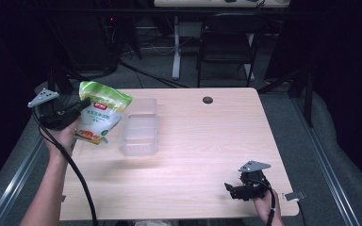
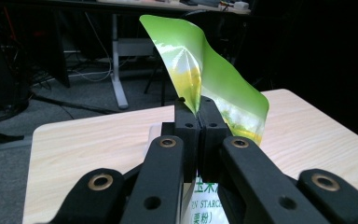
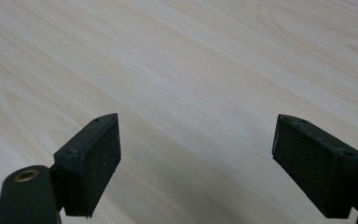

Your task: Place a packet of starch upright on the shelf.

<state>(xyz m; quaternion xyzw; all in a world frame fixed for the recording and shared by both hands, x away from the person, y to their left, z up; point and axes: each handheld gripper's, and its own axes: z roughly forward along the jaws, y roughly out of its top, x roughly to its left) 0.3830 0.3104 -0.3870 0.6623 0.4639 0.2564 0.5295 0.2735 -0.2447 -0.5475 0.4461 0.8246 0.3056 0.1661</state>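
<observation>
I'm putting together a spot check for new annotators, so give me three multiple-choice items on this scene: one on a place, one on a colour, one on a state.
1. Where is the clear plastic rectangular container?
A. on the light wooden table, just right of the held bag
B. on the floor
C. at the table's right edge

2. What colour is the top of the glossy starch bag?
A. red
B. green
C. blue

3. How does the right tool stand?
A. shut on the bag
B. shut on the container
C. open, holding nothing

Answers:
1 A: the high view shows it on the tabletop beside the bag.
2 B: the left gripper view shows a green upper edge pinched in the left tool.
3 C: the right gripper view shows its jaws wide apart over bare wood.
</observation>
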